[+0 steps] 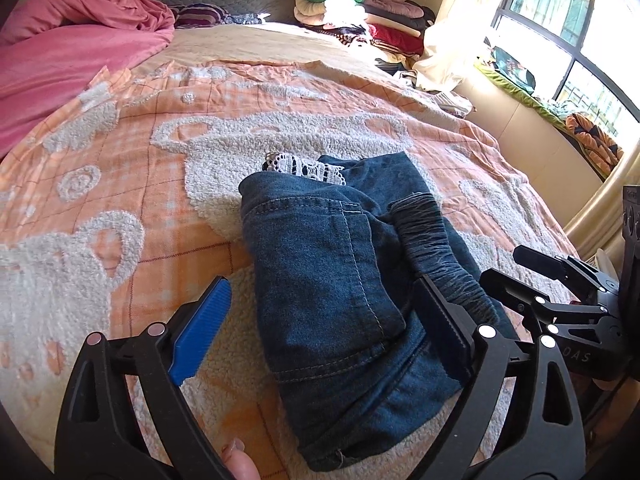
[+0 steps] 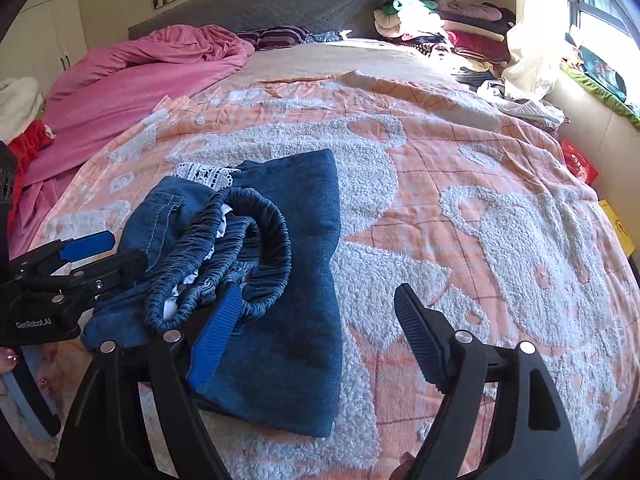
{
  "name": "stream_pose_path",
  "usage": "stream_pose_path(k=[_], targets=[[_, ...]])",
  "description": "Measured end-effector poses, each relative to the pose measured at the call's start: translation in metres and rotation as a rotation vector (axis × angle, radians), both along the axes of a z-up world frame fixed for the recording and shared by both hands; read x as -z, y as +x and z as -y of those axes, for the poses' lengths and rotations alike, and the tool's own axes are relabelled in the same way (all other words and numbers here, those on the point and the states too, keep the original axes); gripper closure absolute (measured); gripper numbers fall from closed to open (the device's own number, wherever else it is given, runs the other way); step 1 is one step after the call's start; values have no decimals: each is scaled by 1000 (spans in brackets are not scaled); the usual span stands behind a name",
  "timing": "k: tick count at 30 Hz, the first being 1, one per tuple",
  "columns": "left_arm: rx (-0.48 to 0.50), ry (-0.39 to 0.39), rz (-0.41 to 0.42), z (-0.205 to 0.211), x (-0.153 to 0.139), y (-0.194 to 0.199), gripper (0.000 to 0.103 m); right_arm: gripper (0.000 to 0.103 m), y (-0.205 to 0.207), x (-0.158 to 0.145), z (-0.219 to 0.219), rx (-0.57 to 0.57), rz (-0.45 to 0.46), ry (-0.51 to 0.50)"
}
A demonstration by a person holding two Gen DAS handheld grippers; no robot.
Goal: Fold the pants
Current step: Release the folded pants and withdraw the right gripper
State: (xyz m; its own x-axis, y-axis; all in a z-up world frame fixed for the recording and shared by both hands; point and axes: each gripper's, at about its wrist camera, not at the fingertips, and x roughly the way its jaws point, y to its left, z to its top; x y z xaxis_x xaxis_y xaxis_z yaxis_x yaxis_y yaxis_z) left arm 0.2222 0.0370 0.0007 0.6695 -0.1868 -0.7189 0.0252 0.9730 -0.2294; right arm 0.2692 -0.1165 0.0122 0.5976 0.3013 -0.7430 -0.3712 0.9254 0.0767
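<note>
A pink duvet [image 2: 132,76] is bunched at the far left of the bed, and a heap of clothes [image 2: 436,24] sits by the headboard at right. The folded denim pants [image 2: 276,280] lie on the orange teddy-bear blanket [image 2: 500,240], long axis running away from the cameras, elastic waistband [image 2: 240,248] bunched on top. A lace trim [image 2: 208,174] peeks out behind, mostly hidden. The left gripper [image 1: 320,332] is spread wide over the pants, gripping nothing. The right gripper [image 2: 320,324] is likewise spread, its blue pad over the denim.
</note>
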Motion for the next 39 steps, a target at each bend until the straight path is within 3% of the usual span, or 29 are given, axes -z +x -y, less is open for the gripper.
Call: stream_pose_path(k=[13,39], targets=[[6,-7,64,0,-26,-29,9,10,-42,-30,14,-4,104,45],[9,-10,78,8,-29,-96,9,5,-116,-42,36,11,185,58]])
